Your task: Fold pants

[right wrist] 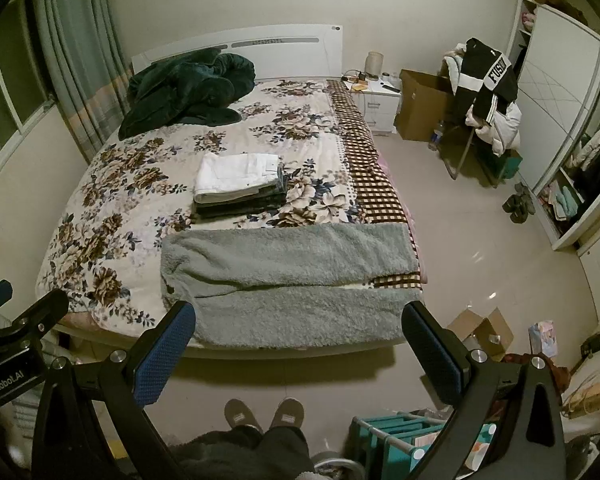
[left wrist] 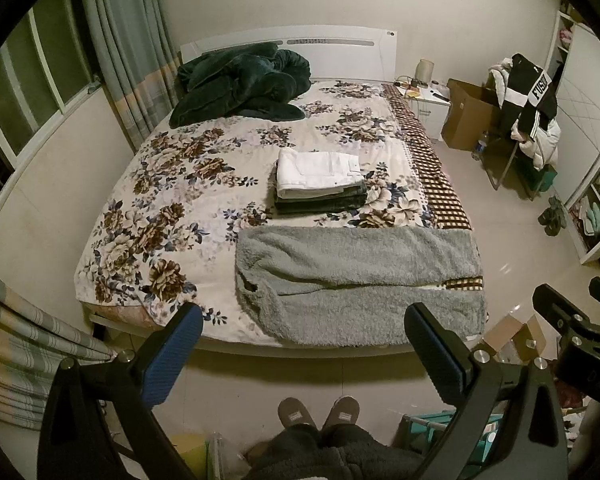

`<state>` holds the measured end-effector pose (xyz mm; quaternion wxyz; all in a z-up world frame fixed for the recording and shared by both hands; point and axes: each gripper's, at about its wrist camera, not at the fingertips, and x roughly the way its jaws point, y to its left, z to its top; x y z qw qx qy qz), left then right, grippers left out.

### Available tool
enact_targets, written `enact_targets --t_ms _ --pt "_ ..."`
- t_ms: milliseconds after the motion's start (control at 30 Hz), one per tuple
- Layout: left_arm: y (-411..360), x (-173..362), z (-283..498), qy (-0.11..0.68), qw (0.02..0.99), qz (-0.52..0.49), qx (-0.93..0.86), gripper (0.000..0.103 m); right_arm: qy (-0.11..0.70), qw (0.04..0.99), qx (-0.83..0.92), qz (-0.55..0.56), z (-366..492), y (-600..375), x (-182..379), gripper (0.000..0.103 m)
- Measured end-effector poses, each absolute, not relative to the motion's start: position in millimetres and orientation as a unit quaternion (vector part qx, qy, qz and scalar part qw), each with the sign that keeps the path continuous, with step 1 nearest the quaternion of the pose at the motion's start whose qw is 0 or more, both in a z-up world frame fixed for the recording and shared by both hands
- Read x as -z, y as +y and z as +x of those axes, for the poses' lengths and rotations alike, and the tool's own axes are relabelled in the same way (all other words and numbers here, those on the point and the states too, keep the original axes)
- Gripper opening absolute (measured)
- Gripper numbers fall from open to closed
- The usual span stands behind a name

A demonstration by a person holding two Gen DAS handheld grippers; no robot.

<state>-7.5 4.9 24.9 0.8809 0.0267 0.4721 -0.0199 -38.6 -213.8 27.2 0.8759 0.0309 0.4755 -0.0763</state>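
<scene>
**Both grippers wide, pants flat at the foot of the bed**

I have both grippers held up above the floor, short of the bed (left wrist: 112,216), each with its blue-padded fingers spread wide and nothing between them. The left gripper (left wrist: 304,356) looks over the near bed edge; the right gripper (right wrist: 300,354) does the same from slightly further right. From the left wrist I see part of the right gripper at the far right of the frame, and from the right wrist the left one shows at the far left, so they sit side by side, apart.

The pants (left wrist: 360,280), grey and fleecy, lie spread flat across the near right end of the bed (right wrist: 100,200), waist to the left, legs running right. The two legs lie one behind the other with a narrow gap between them showing the checked sheet (left wrist: 436,176). The near leg hangs a little over the bed edge. In the right wrist view the pants (right wrist: 292,280) lie just beyond my fingertips, not touched.

Just behind the pants sits a stack (left wrist: 320,184) of folded clothes, white on top, dark ones beneath. A dark green blanket (left wrist: 240,88) is bunched at the headboard. My slippers (left wrist: 320,416) show on the floor below.
</scene>
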Motion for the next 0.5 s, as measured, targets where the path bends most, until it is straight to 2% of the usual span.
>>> enact_targets --t_ms 500 --pt "4.5 -25.6 -8.1 0.470 0.882 0.026 0.020 0.103 0.475 0.876 0.073 0.029 -36.9 -209.2 -36.3 0.103"
